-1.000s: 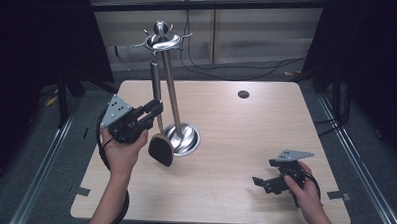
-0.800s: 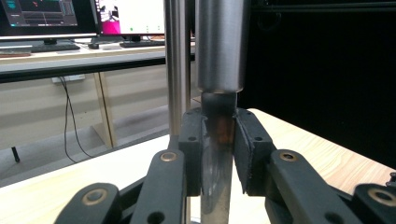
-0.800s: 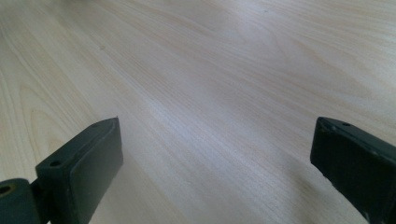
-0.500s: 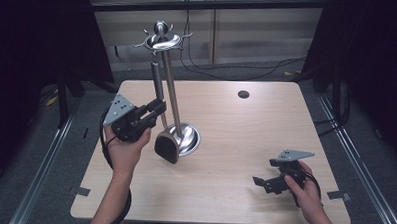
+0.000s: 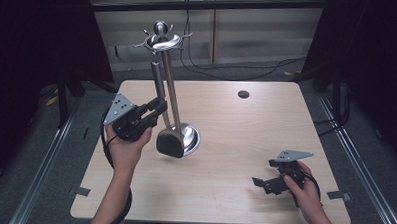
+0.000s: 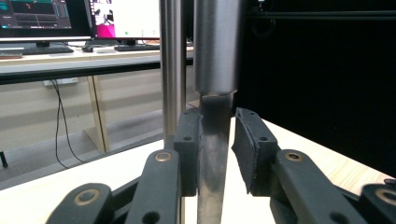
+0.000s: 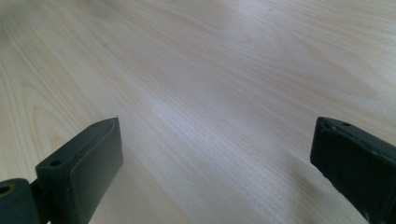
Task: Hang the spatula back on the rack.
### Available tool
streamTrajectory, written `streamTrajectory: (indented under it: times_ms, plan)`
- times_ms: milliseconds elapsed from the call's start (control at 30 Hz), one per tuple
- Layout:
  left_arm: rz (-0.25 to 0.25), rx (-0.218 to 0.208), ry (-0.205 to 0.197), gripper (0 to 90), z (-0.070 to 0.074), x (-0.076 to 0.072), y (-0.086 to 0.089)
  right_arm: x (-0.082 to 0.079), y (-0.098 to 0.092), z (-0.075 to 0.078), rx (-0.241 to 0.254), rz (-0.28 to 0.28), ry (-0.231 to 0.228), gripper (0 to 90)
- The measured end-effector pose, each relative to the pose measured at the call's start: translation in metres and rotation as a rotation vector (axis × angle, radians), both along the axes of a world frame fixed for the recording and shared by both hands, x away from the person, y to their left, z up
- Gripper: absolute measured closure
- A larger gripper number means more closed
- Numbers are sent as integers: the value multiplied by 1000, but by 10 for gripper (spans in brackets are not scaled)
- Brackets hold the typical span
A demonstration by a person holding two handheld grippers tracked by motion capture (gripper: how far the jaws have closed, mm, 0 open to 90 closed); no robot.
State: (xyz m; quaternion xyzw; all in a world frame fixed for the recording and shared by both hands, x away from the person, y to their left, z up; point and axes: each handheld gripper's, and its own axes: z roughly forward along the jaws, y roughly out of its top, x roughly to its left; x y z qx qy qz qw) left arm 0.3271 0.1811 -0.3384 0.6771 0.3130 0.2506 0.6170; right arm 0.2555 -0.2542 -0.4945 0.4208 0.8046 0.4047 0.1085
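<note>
A steel utensil stand with a round base and hooks at its top rises left of the table's middle. From a hook hangs a long utensil with a steel handle and a black head that dangles by the base. My left gripper reaches to the handle. Its jaws have just been opening: in the left gripper view the handle stands between the pads, with a gap at the right pad. My right gripper rests open low over the table's near right, nothing between its jaws.
The wooden table has a small dark hole at the back right and grey tape marks at its near corners. Dark curtains flank it and cables lie on the floor behind. Monitors stand on a far desk.
The utensil's black head has swung a little to the right, closer to the stand's base. Both hands have kept still.
</note>
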Motion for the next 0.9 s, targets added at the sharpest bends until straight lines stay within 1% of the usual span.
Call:
streamTrajectory:
  times_ms: [100, 167, 267, 433, 533, 567, 633, 700, 733, 833, 900]
  plan:
    - [-6, -3, -3, 703, 0, 1, 0, 0, 0, 0, 1, 0, 0, 21]
    - [-12, -4, 2, 702, 1, 1, 0, 0, 0, 0, 1, 0, 1, 22]
    - [-9, 3, 0, 697, 1, 2, 0, 0, 0, 0, 0, 1, 0, 22]
    - [-8, 1, 7, 691, 1, 2, 0, 0, -1, 0, 0, 1, 0, 22]
    - [-6, 3, 3, 670, 0, 2, 0, 0, -1, 0, -1, 2, 0, 21]
    - [-3, 5, 2, 649, 0, 2, 1, 0, -1, 0, 1, 2, 0, 22]
    - [-3, 8, 6, 644, -1, 2, 1, 0, -1, 0, 0, 2, 0, 22]
    - [3, -2, 4, 616, -1, 2, 0, 0, -1, 0, 0, 2, 1, 22]
    - [6, 9, -2, 584, -1, 2, 2, 0, 0, 0, 1, 0, 2, 22]
    - [10, 17, 2, 565, -2, 2, 2, 0, 0, -1, 1, -1, 2, 22]
    - [15, 12, 4, 541, -2, 3, 2, 1, 0, -1, 2, 1, 3, 22]
